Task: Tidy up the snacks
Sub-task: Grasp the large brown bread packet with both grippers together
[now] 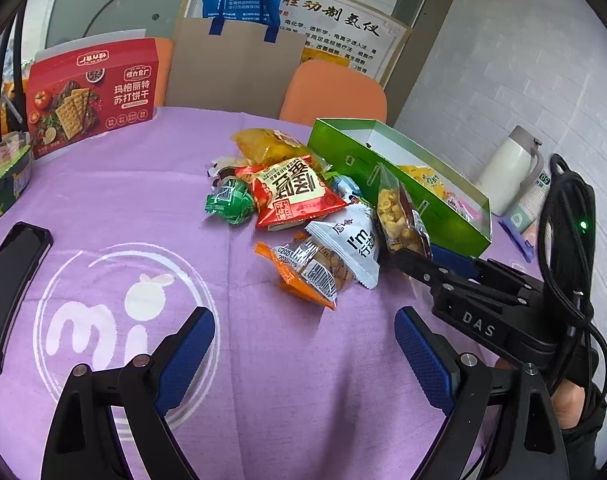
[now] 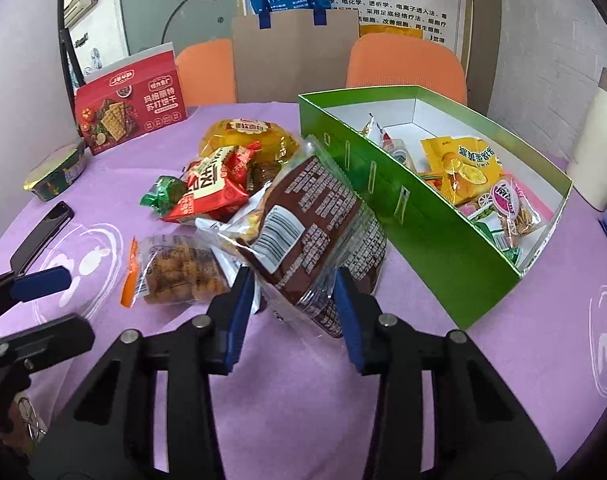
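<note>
My right gripper (image 2: 293, 284) is shut on the lower end of a brown-and-clear snack bag (image 2: 311, 232), which stands tilted beside the near wall of the open green box (image 2: 383, 200). The left wrist view shows the same bag (image 1: 399, 216) upright in the right gripper (image 1: 415, 258), next to the box (image 1: 383, 184). The box holds several packets, among them a yellow one (image 2: 463, 168). On the purple cloth lies a pile: a red packet (image 1: 291, 192), a white packet (image 1: 351, 240), an orange-edged packet (image 1: 307, 272), a green candy (image 1: 229, 200) and a yellow bag (image 1: 263, 144). My left gripper (image 1: 305, 354) hangs open over bare cloth.
A red cracker box (image 1: 91, 88) stands at the back left, with a round tin (image 1: 3, 180) and a black phone (image 1: 11, 280) along the left edge. A white flask (image 1: 511, 168) and paper cups (image 1: 535, 200) sit behind the green box. Orange chairs (image 1: 335, 92) stand beyond the table.
</note>
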Available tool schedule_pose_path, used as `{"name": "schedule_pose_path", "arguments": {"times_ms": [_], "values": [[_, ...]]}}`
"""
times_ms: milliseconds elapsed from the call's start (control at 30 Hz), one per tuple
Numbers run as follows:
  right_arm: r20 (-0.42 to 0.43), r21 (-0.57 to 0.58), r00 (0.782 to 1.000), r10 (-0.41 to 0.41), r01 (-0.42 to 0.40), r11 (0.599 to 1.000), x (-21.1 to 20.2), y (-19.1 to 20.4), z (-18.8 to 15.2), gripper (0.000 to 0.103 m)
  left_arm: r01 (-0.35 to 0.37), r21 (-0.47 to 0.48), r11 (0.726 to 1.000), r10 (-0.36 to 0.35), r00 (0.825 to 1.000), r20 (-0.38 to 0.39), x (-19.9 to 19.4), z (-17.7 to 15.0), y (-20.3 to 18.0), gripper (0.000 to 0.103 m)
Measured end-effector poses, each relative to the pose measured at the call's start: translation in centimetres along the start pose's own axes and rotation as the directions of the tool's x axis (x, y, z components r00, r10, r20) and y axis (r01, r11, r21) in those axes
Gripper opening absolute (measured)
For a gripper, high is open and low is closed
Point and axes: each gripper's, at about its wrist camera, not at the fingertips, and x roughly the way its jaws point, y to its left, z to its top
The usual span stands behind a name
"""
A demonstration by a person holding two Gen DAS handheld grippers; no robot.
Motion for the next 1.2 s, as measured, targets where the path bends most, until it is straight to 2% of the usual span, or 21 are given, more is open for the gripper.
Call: {"name": "schedule_pose_path", "arguments": {"times_ms": [100,167,200,267,400,500,633,833,867,933,1000,1067,1200], "values": [[-0.006,-0.001,0.998,0.068,-0.068,0.998,-1.7,0.0,-1.1,0.039,0.022,0.005,1.0,-0.022,1.0,-0.002,0.0,0.1,-0.5,0.091],[-0.018,-0.014,0.991,0.133,-0.133,0.991,-2.7,0.1,-2.3,0.042,0.029,0.016,0.999,-0.029,1.0,-0.001,0.0,0.1,-1.0,0.091],[-0.038,-0.029,0.986,0.163,-0.164,0.986,-3.1,0.2,-2.9,0.05,0.036,0.022,0.999,-0.036,0.999,-0.002,-0.1,0.1,-1.4,0.091],[-0.06,-0.051,0.978,0.198,-0.201,0.978,-3.6,0.6,-4.0,0.054,0.056,0.036,0.998,-0.056,0.998,-0.004,-0.1,0.1,-2.0,0.09],[-0.057,-0.012,0.974,0.219,-0.22,0.976,-4.1,0.0,-5.4,0.065,0.086,0.078,0.993,-0.084,0.996,-0.029,0.3,0.0,-3.4,0.08],[-0.068,0.03,0.977,0.204,-0.202,0.979,-3.7,-0.7,-5.6,0.065,0.1,0.08,0.992,-0.095,0.994,-0.061,1.1,0.0,-3.8,0.072],[-0.074,0.032,0.976,0.205,-0.203,0.979,-3.4,-0.8,-5.6,0.065,0.128,0.086,0.988,-0.121,0.989,-0.079,2.1,0.3,-4.5,0.072],[-0.087,0.03,0.97,0.225,-0.223,0.974,-2.9,-0.7,-5.7,0.066,0.15,0.07,0.986,-0.137,0.978,-0.155,4.1,-0.5,-4.5,0.071],[-0.09,0.031,0.969,0.229,-0.227,0.973,-2.7,-0.7,-5.7,0.066,0.159,0.061,0.985,-0.147,0.975,-0.163,4.3,-0.6,-4.4,0.069],[-0.086,0.031,0.97,0.23,-0.228,0.973,-2.5,-0.6,-5.8,0.066,0.178,0.051,0.983,-0.166,0.97,-0.18,4.6,-0.6,-4.3,0.057],[-0.082,0.032,0.97,0.229,-0.227,0.973,-2.4,-0.6,-5.7,0.066,0.199,0.045,0.979,-0.187,0.963,-0.193,4.9,-0.4,-4.4,0.051],[-0.082,0.037,0.969,0.234,-0.231,0.972,-2.3,-0.4,-5.7,0.055,0.191,0.064,0.979,-0.176,0.965,-0.196,5.1,-0.3,-4.9,0.049],[-0.09,0.027,0.975,0.205,-0.203,0.979,-2.8,-0.1,-5.7,0.05,0.173,0.105,0.979,-0.151,0.97,-0.19,4.8,-0.6,-5.8,0.046]]}}
